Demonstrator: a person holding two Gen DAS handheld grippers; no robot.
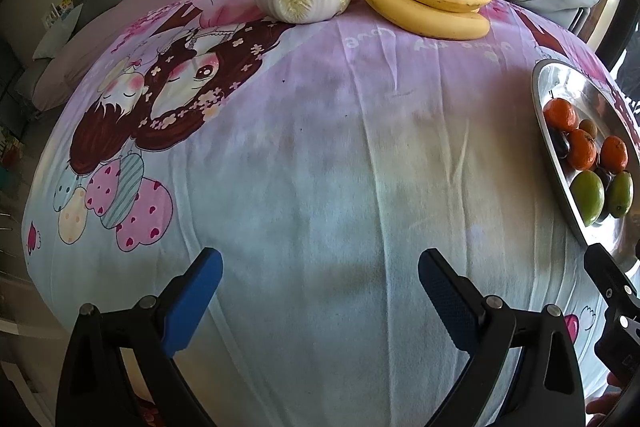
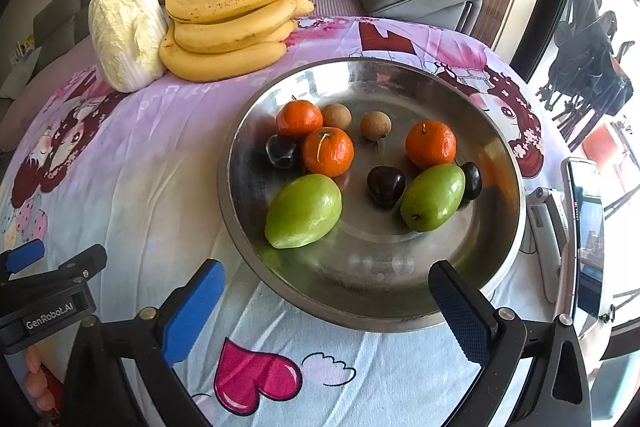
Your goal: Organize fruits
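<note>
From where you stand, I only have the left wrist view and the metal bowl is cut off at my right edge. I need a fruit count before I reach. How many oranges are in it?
Observer: Three oranges sit in the metal bowl; the one farthest right sits apart from the other two.
Operator: I see two green fruits. Any small brown ones?
Observer: Two brown round fruits, one touching the back orange, the other alone near the middle.
Operator: What lies beyond the bowl on the far right?
Observer: A phone on a white stand, upright beside the bowl's rim.
Operator: Is the right claw holding anything?
Observer: No, the right claw is open and empty at the bowl's near edge.
</note>
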